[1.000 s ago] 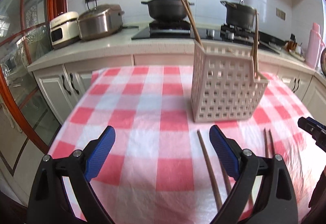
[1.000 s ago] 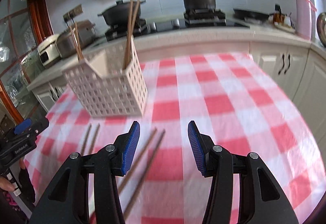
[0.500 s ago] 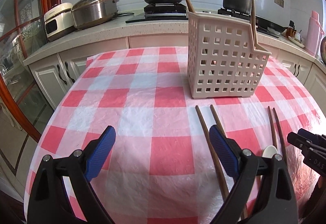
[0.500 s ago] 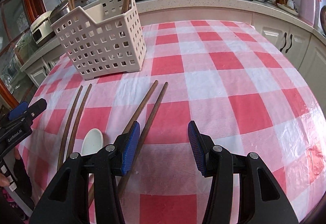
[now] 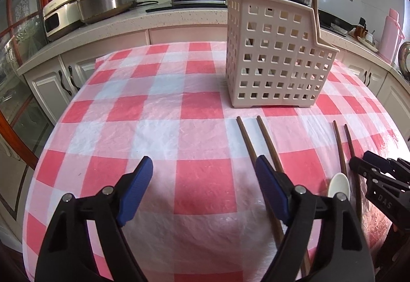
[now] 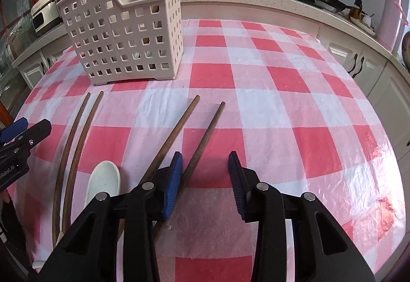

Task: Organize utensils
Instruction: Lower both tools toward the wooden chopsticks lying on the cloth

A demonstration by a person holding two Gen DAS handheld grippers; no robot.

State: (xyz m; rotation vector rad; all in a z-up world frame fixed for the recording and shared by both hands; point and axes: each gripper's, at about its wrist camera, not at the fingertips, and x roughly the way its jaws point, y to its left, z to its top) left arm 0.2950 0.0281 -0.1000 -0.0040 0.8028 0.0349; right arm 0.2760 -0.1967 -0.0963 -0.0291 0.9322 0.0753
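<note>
Chopsticks, dark brown wood, round slim shafts: one pair (image 6: 194,138) lies loose at frame centre, right gripper (image 6: 205,174) jaws apart but just been closing, straddling the right-hand stick, not pressing it. Best to centre both sticks between the ridged blue pads before squeezing; thin rods likely roll on the glossy red-white checked plastic tablecloth (image 6: 294,107). Left gripper (image 5: 205,189) jaws wide, also narrowing, nothing between. Perforated cream plastic basket (image 6: 123,36) upper left, white ceramic spoon (image 6: 103,179) lower left.
</note>
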